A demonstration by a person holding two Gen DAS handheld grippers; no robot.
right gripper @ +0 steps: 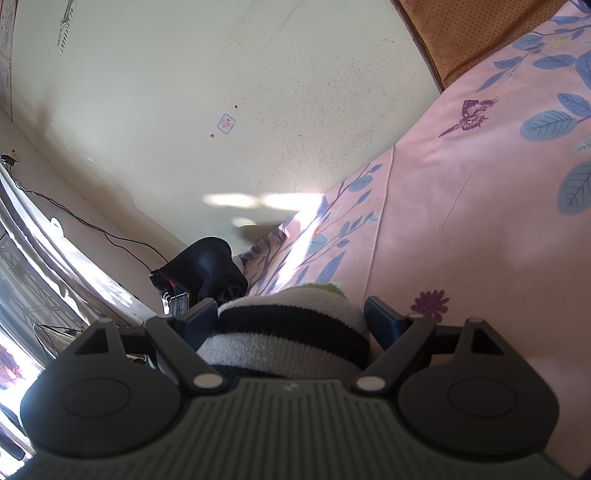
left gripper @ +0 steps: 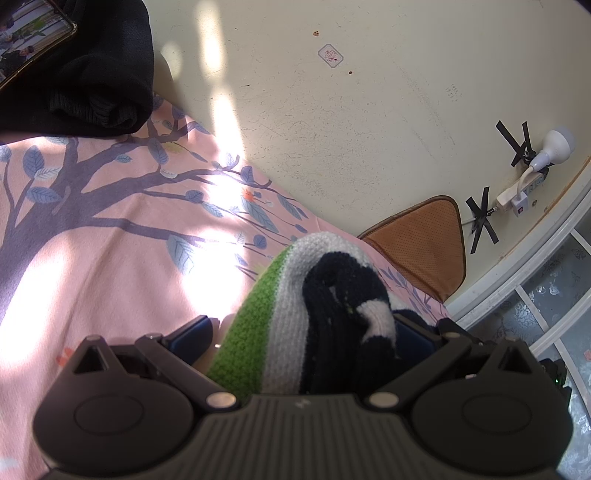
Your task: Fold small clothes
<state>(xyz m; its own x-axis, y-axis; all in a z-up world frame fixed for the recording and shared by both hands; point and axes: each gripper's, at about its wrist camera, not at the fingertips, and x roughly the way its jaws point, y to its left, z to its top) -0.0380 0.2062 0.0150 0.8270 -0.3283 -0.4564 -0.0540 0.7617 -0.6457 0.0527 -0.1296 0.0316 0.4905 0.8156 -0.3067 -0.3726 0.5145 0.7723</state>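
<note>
A knitted garment striped green, white and navy (left gripper: 295,314) is bunched up on the pink bedsheet with a tree print (left gripper: 110,221). My left gripper (left gripper: 304,332) stands wide around it. The right pad touches the navy part, and a strip of sheet shows between the left pad and the green edge. In the right wrist view the same garment (right gripper: 288,332) shows white and navy bands. It fills the whole gap of my right gripper (right gripper: 290,315), with both blue pads against its sides.
A black garment (left gripper: 92,74) (right gripper: 207,269) lies at the sheet's far end beside a phone (left gripper: 29,37). A brown mat (left gripper: 424,243) (right gripper: 461,33) lies against the cream wall. A white power strip (left gripper: 517,192) is taped to that wall. Bare pink sheet (right gripper: 480,221) spreads to the right.
</note>
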